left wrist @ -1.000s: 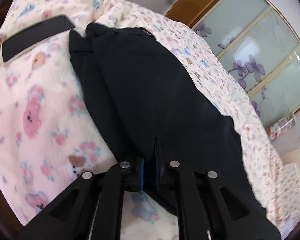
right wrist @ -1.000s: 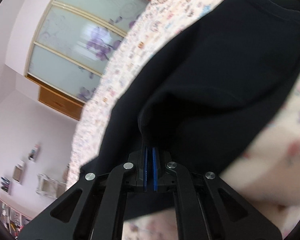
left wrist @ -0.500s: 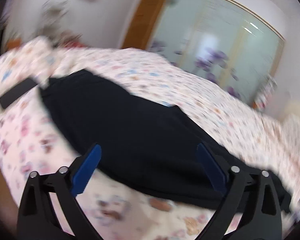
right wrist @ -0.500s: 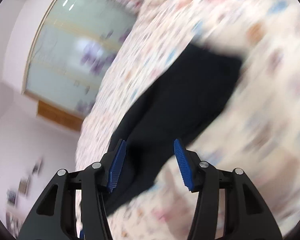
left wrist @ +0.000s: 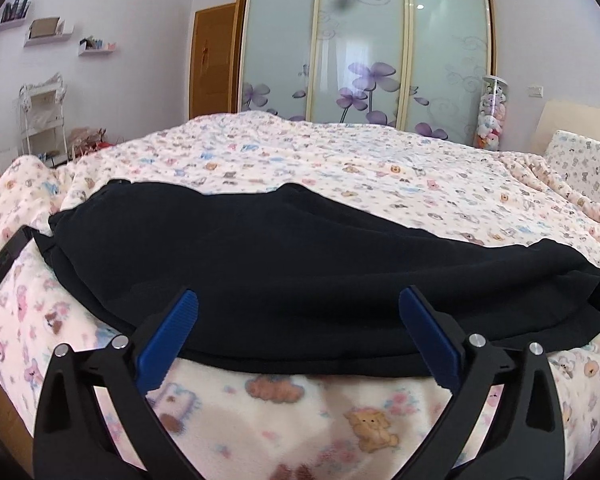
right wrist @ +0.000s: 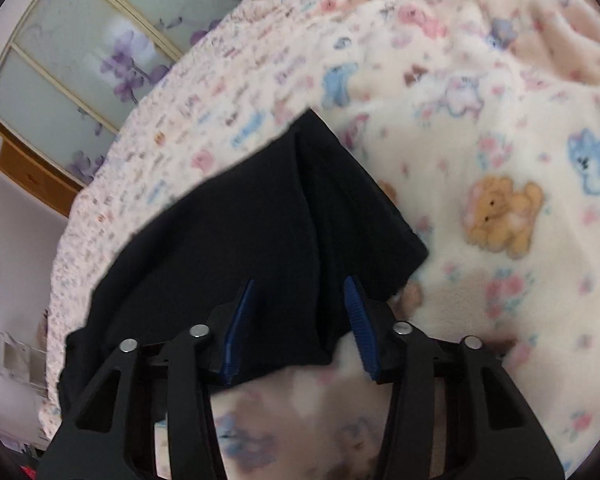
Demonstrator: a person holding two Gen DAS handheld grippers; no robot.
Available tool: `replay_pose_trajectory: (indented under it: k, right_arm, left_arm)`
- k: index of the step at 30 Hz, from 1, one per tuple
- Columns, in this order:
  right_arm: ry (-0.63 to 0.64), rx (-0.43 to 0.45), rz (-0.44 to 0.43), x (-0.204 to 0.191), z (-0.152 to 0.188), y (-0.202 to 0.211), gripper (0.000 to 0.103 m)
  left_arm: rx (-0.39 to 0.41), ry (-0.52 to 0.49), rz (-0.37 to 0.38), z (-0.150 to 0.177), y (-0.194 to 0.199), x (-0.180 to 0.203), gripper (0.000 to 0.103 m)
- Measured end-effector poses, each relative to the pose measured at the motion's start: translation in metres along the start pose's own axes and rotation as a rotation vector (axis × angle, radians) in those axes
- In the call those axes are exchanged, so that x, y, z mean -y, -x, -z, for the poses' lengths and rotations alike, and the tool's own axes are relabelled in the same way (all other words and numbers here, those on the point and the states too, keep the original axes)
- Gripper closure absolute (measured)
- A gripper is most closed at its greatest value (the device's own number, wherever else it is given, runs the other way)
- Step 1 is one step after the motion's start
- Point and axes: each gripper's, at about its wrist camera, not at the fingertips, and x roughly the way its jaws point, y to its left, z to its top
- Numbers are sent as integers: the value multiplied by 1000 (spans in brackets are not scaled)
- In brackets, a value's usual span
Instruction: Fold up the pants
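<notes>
pants: black, folded lengthwise into one long band, lying flat across the near side of the bed; matte fabric, soft folds, layered edges showing at the right end
left gripper: jaws at full spread, just been opening, nothing clamped; blue pads hang above the near long edge of the pants, not pressing on it
right gripper: jaws roughly half apart, opened from shut then eased in a little; blue pads straddle a fold near the end of the pants, cloth between them but no pinch visible
pants end, right wrist view: one corner pointing away from the gripper, a crease running from that corner toward the jaws, hem edge on the right side
blanket: cream fleece with bear and flower print, covers the bed, pants lie directly on it; rumpled toward the right
dark flat strip: black, lying on the blanket at the left end of the pants, just beside the fabric; cannot tell what it is
wardrobe: frosted sliding doors with purple flowers, behind the bed
door: wooden, left of the wardrobe
wall shelves: upper left
toy tube: clear cylinder of plush toys, right of the wardrobe
obstructions: dark strip is the only thing close to the pants
</notes>
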Motion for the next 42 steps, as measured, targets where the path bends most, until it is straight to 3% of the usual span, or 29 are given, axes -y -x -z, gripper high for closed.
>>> replay_pose_trajectory:
  k: [2,8,11,18,20,25,28,29,30,31,32,34,37,40,42]
  right_arm:
    - [26,-5,25,-2,4,-1,72]
    - [328,29,119,-32,26,10,90]
    - [443,76,181,-49,25,21,93]
    - [623,318,354,-85,-25,51,94]
    - [648,308,413,-81,-30,44,94]
    - [571,120,491,-34,-25,-17,93]
    - [613,136,513,-40,-18,-16,92]
    - [618,130,514,-41,-19,-16,82]
    - [620,124,508,-41,-20,-12,73]
    - [611,119,502,-40,-19,-8,54]
    - [591,133,493,-39,-21,1,44]
    - [568,181,479,-41,-16,16,44]
    - [548,278,381,-61,-16,48,44]
    - [606,271,97,-114,-11,63,44]
    - [671,155,-157,-169,1,53,44]
  left_arm:
    - [-14,12,-2,0,-3,0,2]
    - [-41,30,0,2,-8,-4,2]
    - [-45,30,-2,3,-9,-4,2]
    - [-50,44,-9,4,-11,-9,2]
    - [-53,49,-8,3,-11,-10,2]
    - [-52,75,-2,2,-11,-16,2]
    - [-50,100,6,2,-10,-20,2]
    - [-47,110,9,1,-10,-21,2]
    - [-40,125,13,0,-8,-24,2]
    - [-25,140,16,-1,-5,-27,2]
    - [1,157,18,-3,-1,-30,2]
    - [75,207,7,-8,9,-39,2]
    - [159,307,-23,-17,18,-54,2]
    - [161,384,-92,-27,6,-64,2]
    - [150,395,-150,-32,-5,-66,2]
